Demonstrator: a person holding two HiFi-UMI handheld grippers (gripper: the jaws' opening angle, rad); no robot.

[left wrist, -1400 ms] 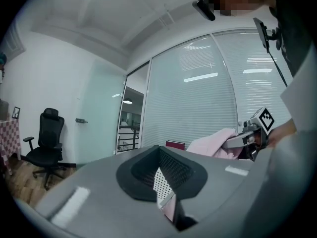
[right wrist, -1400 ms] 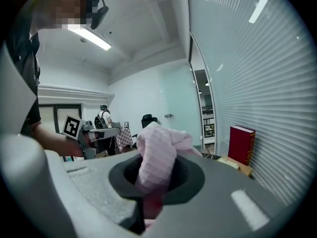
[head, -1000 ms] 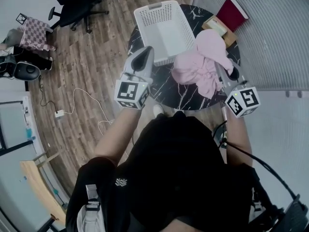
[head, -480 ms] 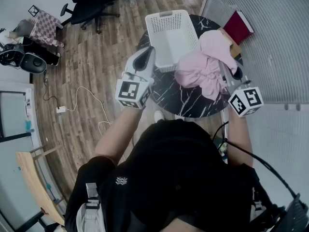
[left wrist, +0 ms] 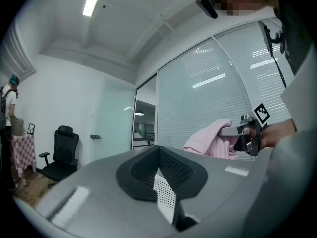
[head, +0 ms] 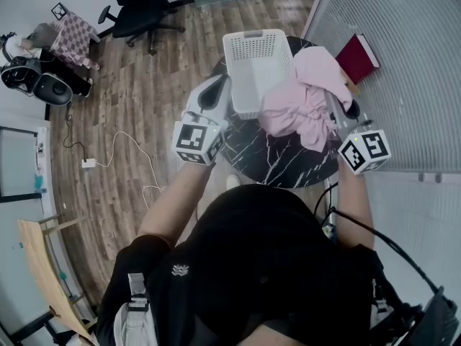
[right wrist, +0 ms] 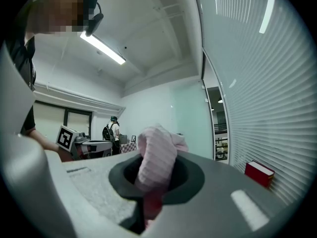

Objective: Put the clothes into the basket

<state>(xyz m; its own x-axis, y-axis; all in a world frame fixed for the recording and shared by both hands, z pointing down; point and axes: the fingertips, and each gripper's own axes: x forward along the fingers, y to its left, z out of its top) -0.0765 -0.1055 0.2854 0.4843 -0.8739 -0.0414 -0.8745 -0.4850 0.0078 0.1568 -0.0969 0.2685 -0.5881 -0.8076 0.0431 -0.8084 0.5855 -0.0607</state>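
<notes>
A white mesh basket (head: 253,58) stands on the far side of a round black marble table (head: 277,157). A pink garment (head: 302,101) hangs bunched over the basket's right near corner, lifted off the table. My right gripper (head: 333,105) is shut on a fold of it; in the right gripper view the pink garment (right wrist: 156,155) fills the gap of the right gripper (right wrist: 150,185). My left gripper (head: 219,85) hovers by the basket's left near corner, shut and empty. In the left gripper view the left gripper (left wrist: 161,166) points towards the pink garment (left wrist: 210,139).
A red book (head: 358,57) lies at the table's far right beside a blind-covered glass wall (head: 403,42). A black office chair (head: 140,13) and a checked cloth (head: 74,31) stand on the wooden floor to the left. A white cable (head: 122,146) trails there.
The head view has shifted, so basket and table sit slightly farther right and lower. The right gripper still holds the garment up beside the basket; the left gripper has barely moved.
</notes>
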